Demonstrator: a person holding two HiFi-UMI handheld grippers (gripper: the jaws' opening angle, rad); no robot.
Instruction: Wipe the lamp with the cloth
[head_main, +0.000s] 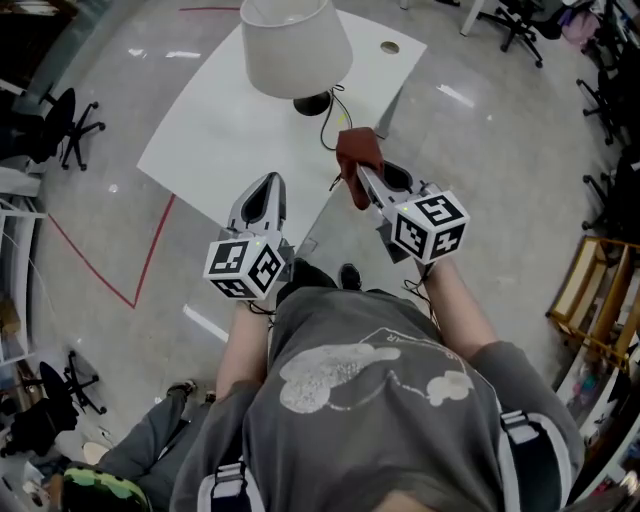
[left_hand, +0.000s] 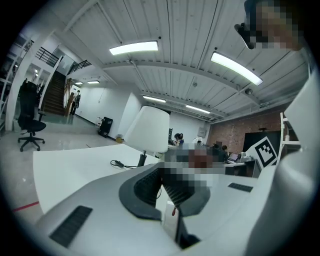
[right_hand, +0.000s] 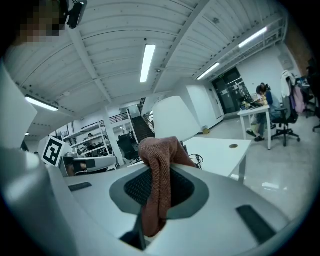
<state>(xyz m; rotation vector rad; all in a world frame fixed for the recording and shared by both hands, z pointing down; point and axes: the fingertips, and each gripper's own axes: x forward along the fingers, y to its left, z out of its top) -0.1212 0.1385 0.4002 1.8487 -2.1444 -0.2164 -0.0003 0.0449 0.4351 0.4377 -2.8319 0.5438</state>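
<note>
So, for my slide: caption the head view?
Right hand-held gripper holds a brown cloth short of the white lamp on the table.

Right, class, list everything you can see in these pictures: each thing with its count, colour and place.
table: one, white, upper middle of the head view
lamp: one, white shade and black base, on the table
cord: one, black, beside the lamp base
cloth: one, reddish-brown, in the right gripper
office chairs: several, black, scattered around the table
floor line: one, red, left of the table
wooden rack: one, light brown, right edge
left gripper: one, grey, shut, empty
right gripper: one, grey, shut on the cloth
</note>
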